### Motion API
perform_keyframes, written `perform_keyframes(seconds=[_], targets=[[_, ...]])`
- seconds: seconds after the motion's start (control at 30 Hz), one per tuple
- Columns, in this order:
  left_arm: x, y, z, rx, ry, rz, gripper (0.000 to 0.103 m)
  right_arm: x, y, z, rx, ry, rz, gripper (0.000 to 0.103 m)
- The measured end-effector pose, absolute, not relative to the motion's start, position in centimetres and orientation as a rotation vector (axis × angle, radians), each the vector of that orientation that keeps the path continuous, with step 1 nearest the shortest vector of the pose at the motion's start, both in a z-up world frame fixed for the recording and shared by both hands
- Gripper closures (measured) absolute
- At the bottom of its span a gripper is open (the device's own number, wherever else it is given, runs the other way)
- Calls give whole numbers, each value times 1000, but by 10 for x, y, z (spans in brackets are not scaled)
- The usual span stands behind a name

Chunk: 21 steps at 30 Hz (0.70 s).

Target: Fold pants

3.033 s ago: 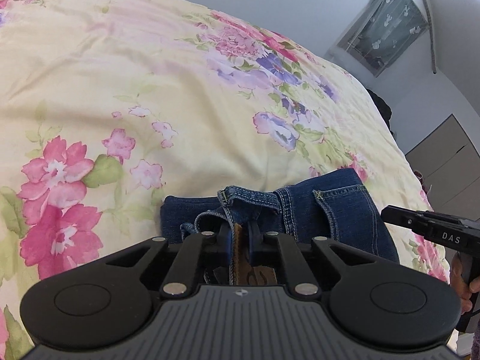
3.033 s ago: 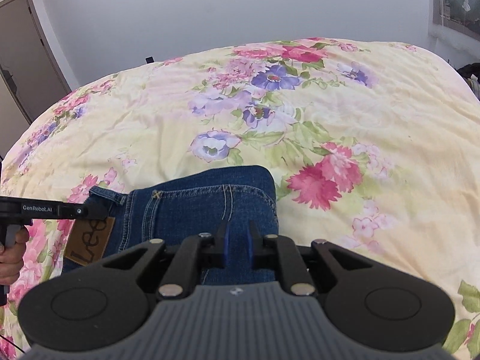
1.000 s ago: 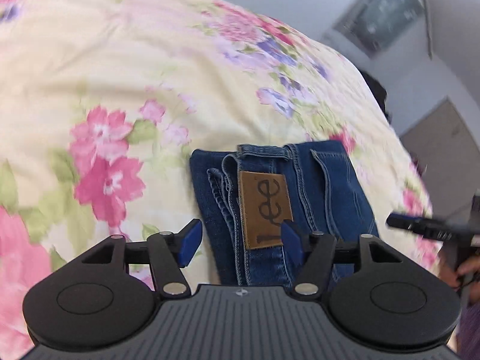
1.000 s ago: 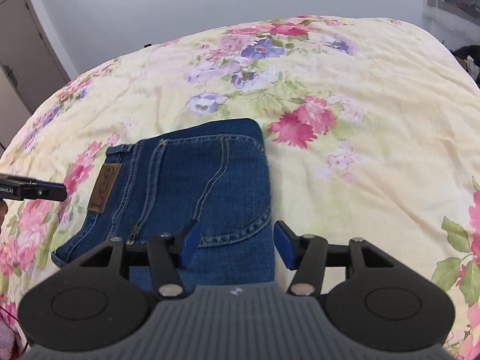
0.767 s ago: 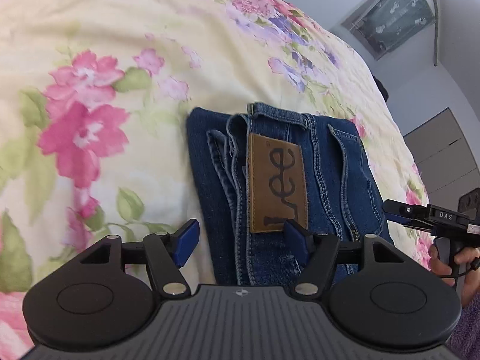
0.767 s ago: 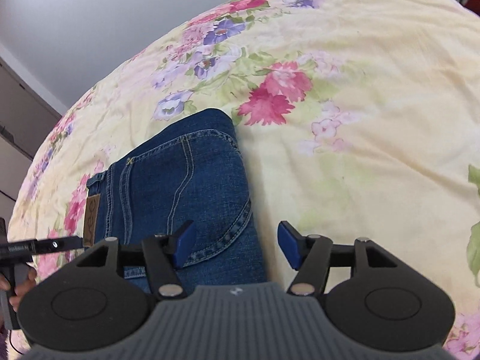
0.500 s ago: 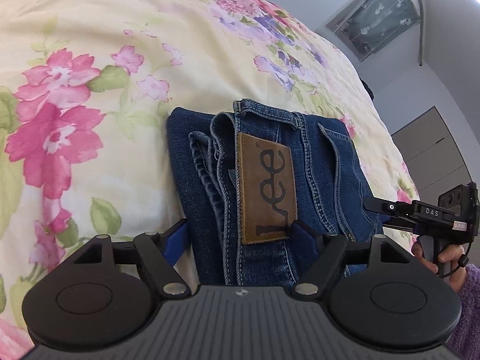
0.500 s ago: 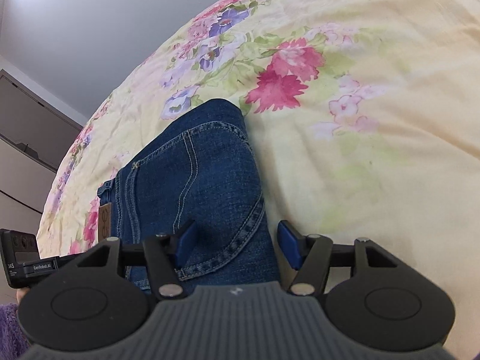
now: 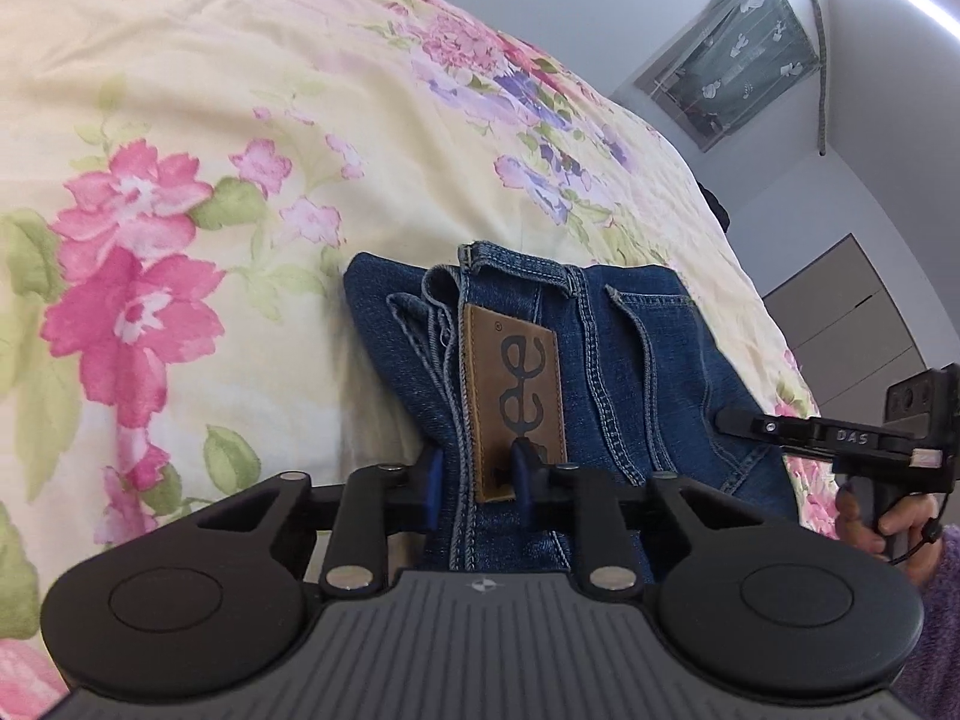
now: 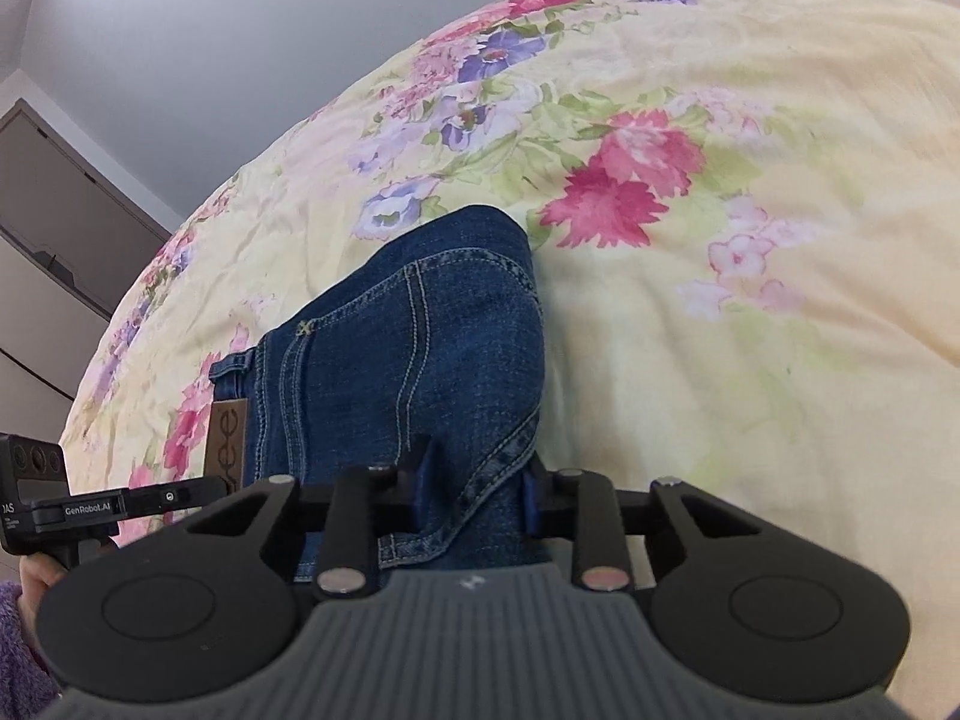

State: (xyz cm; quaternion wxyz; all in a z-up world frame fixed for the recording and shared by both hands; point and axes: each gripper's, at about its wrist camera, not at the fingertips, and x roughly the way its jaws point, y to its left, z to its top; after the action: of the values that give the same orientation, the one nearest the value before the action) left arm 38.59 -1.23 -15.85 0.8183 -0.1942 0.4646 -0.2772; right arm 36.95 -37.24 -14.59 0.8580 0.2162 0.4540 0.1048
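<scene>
Folded blue jeans (image 9: pixel 630 348) lie on a floral bedspread (image 9: pixel 300 120), with the brown leather patch (image 9: pixel 510 372) facing up. My left gripper (image 9: pixel 477 480) is at the near edge by the waistband. Its jaws are closing, and the blue pads pinch the denim fold beside the patch. In the right wrist view the jeans (image 10: pixel 408 348) run away from me. My right gripper (image 10: pixel 477 483) is closing on the near right corner, with the stitched pocket edge between its pads. Each tool's black finger (image 9: pixel 780 429) shows at the side of the other's view.
The yellow bedspread (image 10: pixel 780 240) spreads wide around the jeans. A person's hand and purple sleeve (image 9: pixel 900 516) hold the right tool. Grey wardrobe doors (image 10: pixel 54 228) stand past the bed's edge, and a curtained window (image 9: pixel 738 48) is on the far wall.
Both grippers sank toward the near edge of the jeans. Their jaws went from wide open to narrow, and now squeeze denim between the pads.
</scene>
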Motion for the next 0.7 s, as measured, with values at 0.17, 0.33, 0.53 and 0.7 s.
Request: perform_keyframes(seconds=[0.17,0.33,0.53,0.7], targets=[[372,-9,-134,-384,951,-568,82,364,-352,-109,376,931,213,87],[362,23,-89,-325,913,-538,82,353,-316,-69,339,908,255,88],[343,90,-41,-188,904,-441,82,352,-245,-51,389,889,348,88],[330,152,-34,-138,933,-337,82,360,-170,-69,461,891,449,88]])
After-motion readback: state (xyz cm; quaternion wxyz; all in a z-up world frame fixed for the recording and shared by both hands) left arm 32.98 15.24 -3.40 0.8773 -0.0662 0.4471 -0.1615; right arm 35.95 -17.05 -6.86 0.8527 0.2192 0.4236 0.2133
